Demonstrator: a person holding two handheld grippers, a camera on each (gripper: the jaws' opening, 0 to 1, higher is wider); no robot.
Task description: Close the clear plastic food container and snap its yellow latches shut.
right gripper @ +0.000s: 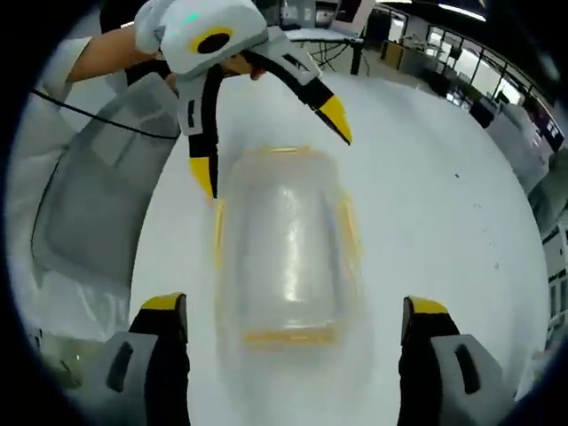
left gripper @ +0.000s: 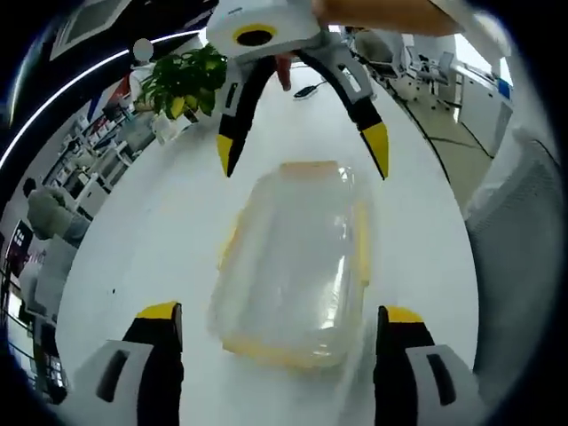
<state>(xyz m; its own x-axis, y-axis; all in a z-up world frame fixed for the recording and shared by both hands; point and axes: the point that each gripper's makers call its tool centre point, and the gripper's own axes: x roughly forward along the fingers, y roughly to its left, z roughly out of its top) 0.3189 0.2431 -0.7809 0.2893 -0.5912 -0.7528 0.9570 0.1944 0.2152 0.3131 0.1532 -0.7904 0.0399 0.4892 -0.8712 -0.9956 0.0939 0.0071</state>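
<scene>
A clear plastic food container [left gripper: 293, 266] with yellow latches lies on the white table [left gripper: 151, 231], lid on top, blurred by motion. My left gripper [left gripper: 280, 324] is open, its yellow-tipped jaws wide on either side of the container's near end. Beyond the container the right gripper [left gripper: 302, 155] faces me, open and above its far end. In the right gripper view the same container [right gripper: 284, 248] lies between my right gripper's [right gripper: 288, 315] spread jaws, with the left gripper [right gripper: 271, 146] open over its far end. Whether the latches [right gripper: 348, 226] are snapped down I cannot tell.
A potted green plant [left gripper: 182, 80] stands at the table's far left. A grey chair back [left gripper: 524, 248] sits to the right of the table and a grey chair [right gripper: 98, 204] to the left in the right gripper view. A person's hand [left gripper: 382, 13] holds the facing gripper.
</scene>
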